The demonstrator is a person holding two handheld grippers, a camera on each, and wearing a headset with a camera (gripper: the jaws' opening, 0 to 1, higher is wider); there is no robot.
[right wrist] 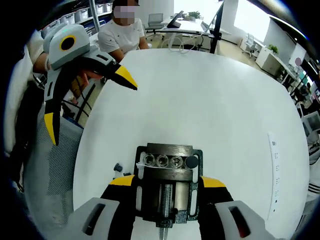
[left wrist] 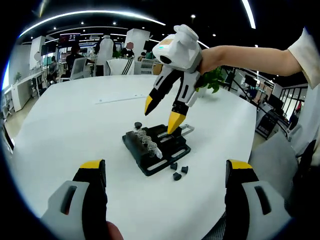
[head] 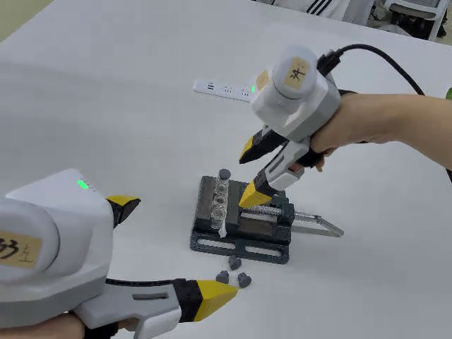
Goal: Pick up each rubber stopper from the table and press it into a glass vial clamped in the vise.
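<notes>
Nearest the person, on the near side of the vise (head: 244,244), the left gripper (head: 168,248) hangs over the white table (head: 106,106) with its jaws spread wide and nothing between them. That looks like readiness to take a stopper. A tan label (head: 18,251) on its body carries what looks like "33" and a handwritten character I cannot make out.

Just in front of the vise's near edge lie three loose rubber stoppers (head: 234,272), close together, within easy reach of that gripper.

The vise sits flat on the table and clamps a row of four glass vials (head: 220,201) upright between its plates, probably so they stand firm under pressing. Three mouths are open. The vial at the vise's far end already wears a seated stopper (head: 224,173).

Above the vise's screw side, the right gripper (head: 241,183) hovers tilted down, jaws apart and empty, pointing along the screw toward the vials. Its round label (head: 296,70) bears handwriting I cannot read.

Well beyond the vise, a white power strip (head: 222,90) lies on the table.
</notes>
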